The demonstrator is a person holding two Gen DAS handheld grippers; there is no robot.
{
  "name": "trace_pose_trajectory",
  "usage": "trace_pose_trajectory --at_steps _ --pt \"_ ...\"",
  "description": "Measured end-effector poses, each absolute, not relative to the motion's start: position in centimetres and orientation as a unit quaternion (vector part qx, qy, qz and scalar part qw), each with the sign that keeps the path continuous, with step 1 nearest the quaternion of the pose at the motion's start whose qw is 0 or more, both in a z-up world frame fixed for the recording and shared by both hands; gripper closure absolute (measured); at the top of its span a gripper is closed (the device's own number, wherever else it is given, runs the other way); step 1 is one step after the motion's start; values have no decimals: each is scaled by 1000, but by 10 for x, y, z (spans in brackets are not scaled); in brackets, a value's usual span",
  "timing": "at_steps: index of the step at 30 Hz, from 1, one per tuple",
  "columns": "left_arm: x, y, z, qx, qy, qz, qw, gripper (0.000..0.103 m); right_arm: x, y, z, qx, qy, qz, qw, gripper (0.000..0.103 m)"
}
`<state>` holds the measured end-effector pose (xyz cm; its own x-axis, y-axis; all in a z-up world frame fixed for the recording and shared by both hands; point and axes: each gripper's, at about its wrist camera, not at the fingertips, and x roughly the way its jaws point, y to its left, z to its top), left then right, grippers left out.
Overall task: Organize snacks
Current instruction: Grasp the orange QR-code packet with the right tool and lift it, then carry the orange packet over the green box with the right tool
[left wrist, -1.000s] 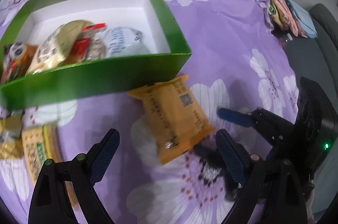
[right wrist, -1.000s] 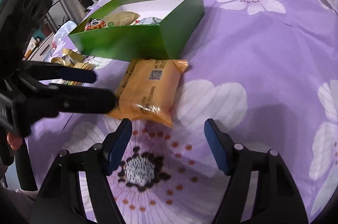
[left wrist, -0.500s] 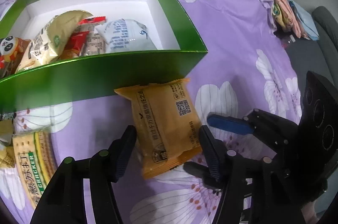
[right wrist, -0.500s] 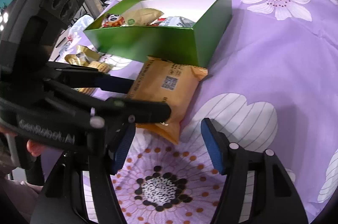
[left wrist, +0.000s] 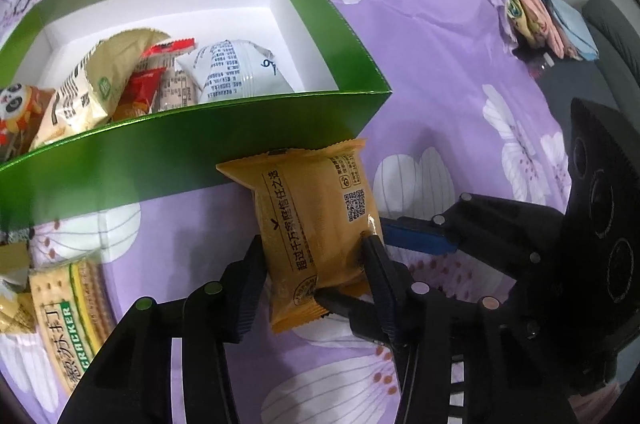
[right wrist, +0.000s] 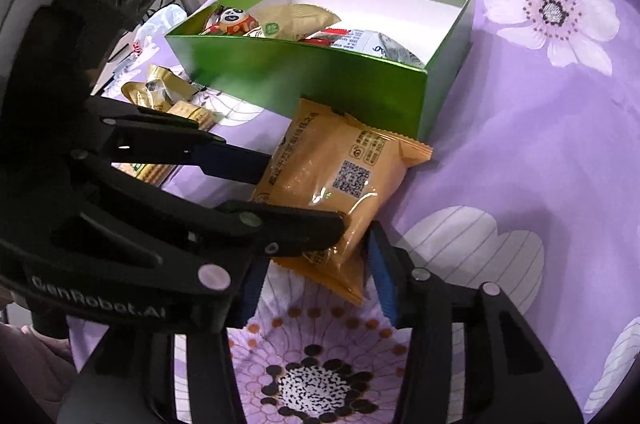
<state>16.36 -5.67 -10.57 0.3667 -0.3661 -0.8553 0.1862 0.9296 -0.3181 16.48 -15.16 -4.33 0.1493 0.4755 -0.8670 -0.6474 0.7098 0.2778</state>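
An orange snack packet (left wrist: 316, 224) lies on the purple flowered cloth just in front of the green box (left wrist: 192, 152). My left gripper (left wrist: 316, 264) is shut on the packet's near half, one finger on each long side. The packet also shows in the right wrist view (right wrist: 332, 180), with the left gripper's fingers (right wrist: 280, 224) clamped on it. My right gripper (right wrist: 316, 276) straddles the packet's near end with its fingers close to the wrapper; whether they press it I cannot tell. The green box (right wrist: 320, 80) holds several snack packets.
A cracker pack (left wrist: 68, 312) and gold-wrapped snacks (right wrist: 160, 88) lie on the cloth left of the box. Folded clothes (left wrist: 528, 8) sit at the cloth's far right edge. The right gripper's body (left wrist: 560, 264) fills the right side of the left wrist view.
Both grippers have moved forward onto the orange packet. My left gripper has closed from wide open onto its sides. The right fingers have narrowed around its near end.
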Motion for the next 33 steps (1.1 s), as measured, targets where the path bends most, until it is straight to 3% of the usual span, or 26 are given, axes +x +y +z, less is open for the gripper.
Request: trace_pose_trajectory --at_steps 7,33 --pt "152 -57 -97 -67 525 -172 831 59 153 -153 -33 -80 532 364 760 63" --pt "110 -17 -17 -49 440 -166 881 59 134 -113 55 -124 458 378 795 63"
